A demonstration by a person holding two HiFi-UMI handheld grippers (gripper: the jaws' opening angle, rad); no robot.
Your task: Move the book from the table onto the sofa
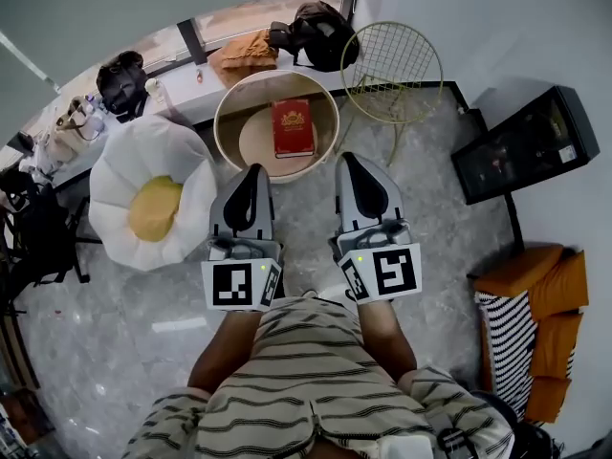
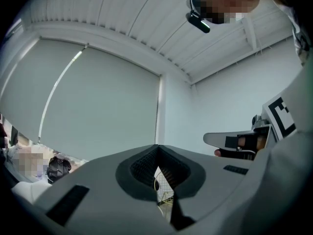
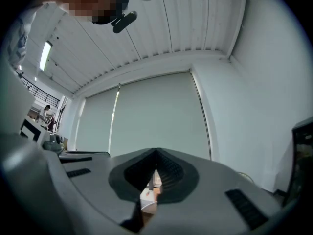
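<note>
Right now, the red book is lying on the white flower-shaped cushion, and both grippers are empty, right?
Not quite. The red book lies on the round table, not on the white flower-shaped cushion beside it; the head view shows this. The left gripper and right gripper are indeed empty, fingers shut.

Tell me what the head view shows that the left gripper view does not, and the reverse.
Only the head view: the red book lying on the round table, and the orange sofa. Only the left gripper view: the ceiling and the roller blind. Both: the left hand-held gripper and the right hand-held gripper, each shut and empty, and the wire chair.
</note>
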